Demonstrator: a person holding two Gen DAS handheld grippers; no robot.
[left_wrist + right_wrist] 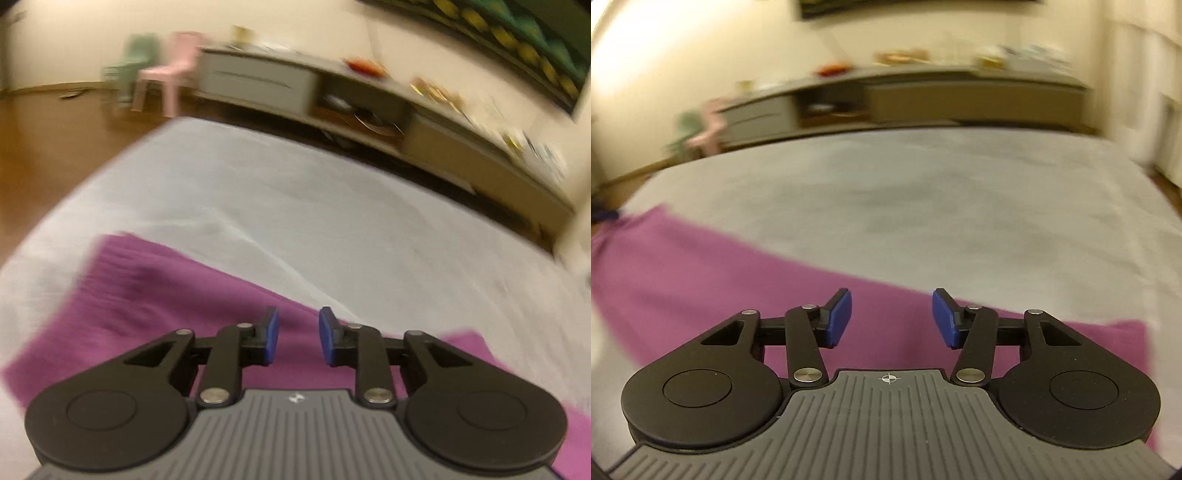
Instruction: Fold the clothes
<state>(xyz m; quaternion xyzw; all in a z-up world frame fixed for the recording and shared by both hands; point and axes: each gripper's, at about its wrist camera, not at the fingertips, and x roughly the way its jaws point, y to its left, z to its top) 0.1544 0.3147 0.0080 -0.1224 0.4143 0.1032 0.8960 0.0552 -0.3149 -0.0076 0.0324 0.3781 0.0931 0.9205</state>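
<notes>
A purple garment (147,295) lies flat on the pale grey bed sheet (295,206). My left gripper (298,338) hovers over its far edge, blue pads apart by a narrow gap with nothing between them. In the right wrist view the same purple garment (720,280) stretches from the left edge to the lower right. My right gripper (892,319) stands open above it, wider than the left, holding nothing. Both views are motion-blurred.
Beyond the bed runs a long low cabinet (369,107) along the cream wall, cluttered on top. A pink chair (166,74) and a green chair (133,70) stand on the wooden floor (44,147) at the left. The sheet (960,203) extends bare past the garment.
</notes>
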